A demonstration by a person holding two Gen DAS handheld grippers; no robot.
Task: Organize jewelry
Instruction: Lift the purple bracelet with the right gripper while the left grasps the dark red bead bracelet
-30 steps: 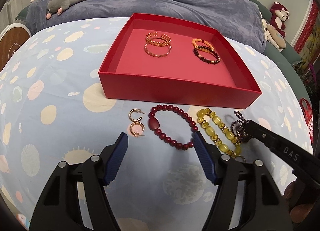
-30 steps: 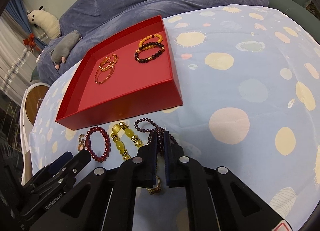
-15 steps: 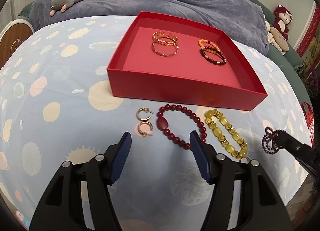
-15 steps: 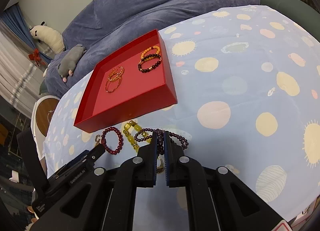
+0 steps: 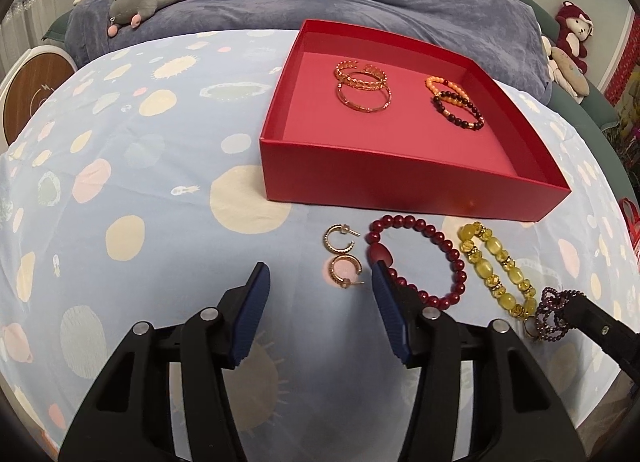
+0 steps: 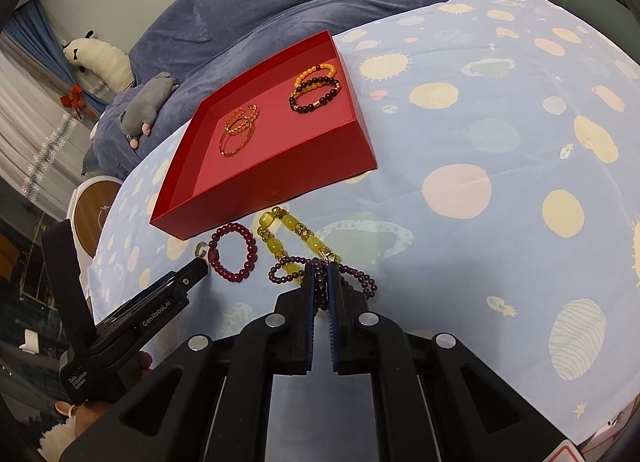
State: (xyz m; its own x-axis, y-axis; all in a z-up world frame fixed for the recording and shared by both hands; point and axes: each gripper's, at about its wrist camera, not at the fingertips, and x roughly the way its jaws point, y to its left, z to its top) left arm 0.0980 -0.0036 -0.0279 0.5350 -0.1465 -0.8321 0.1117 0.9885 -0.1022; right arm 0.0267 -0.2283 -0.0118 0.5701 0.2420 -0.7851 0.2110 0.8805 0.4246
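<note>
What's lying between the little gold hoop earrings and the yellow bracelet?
The dark red bead bracelet lies between the gold hoop earrings and the yellow bracelet, on the spotted cloth. The left wrist view shows this best.

The left wrist view looks forward and down along its own fingers (image 5: 256, 318) from low over the spotted cloth (image 5: 120, 182), facing the near wall of the red tray (image 5: 360, 182), which sits right of centre in the upper half of the frame. The right wrist view rides higher and further right (its fisheye bends the cloth (image 6: 520, 142) into a dome), so the same tray (image 6: 280, 174) falls left of centre, seen cornerwise. Both share the tray, the jewelry row before it, and each other's gripper at a lower corner.
</note>
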